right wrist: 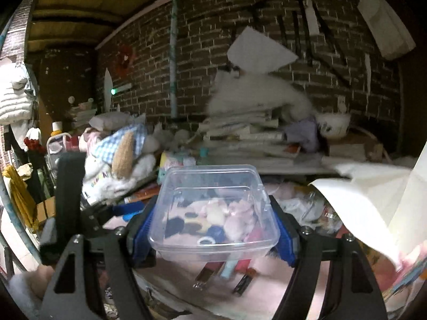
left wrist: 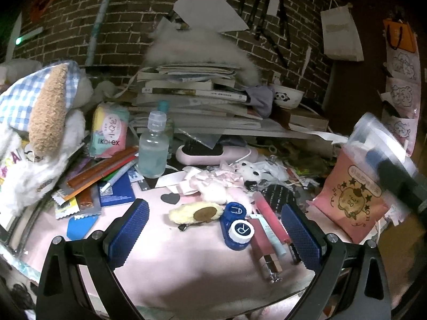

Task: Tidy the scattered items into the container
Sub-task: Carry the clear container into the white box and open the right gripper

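Note:
My left gripper (left wrist: 216, 233) is open just above the pink desk mat (left wrist: 186, 272). Between its blue pads lie a fluffy yellow hair clip (left wrist: 196, 213), a blue contact lens case (left wrist: 237, 225) and pink cosmetic tubes (left wrist: 269, 220). My right gripper (right wrist: 214, 233) is shut on a clear plastic container (right wrist: 213, 186), held above the desk. Small pink, yellow and dark items show through its walls; I cannot tell whether any lie inside. In the left wrist view the container (left wrist: 373, 133) and right gripper (left wrist: 397, 181) hang at the far right.
A pink snack bag (left wrist: 349, 205) stands at the right. A water bottle (left wrist: 153, 146), pens, a tissue pack (left wrist: 109, 130) and a plush toy (left wrist: 45, 112) crowd the left. A book stack (left wrist: 192, 98) and a panda bowl (left wrist: 288, 96) line the brick wall behind.

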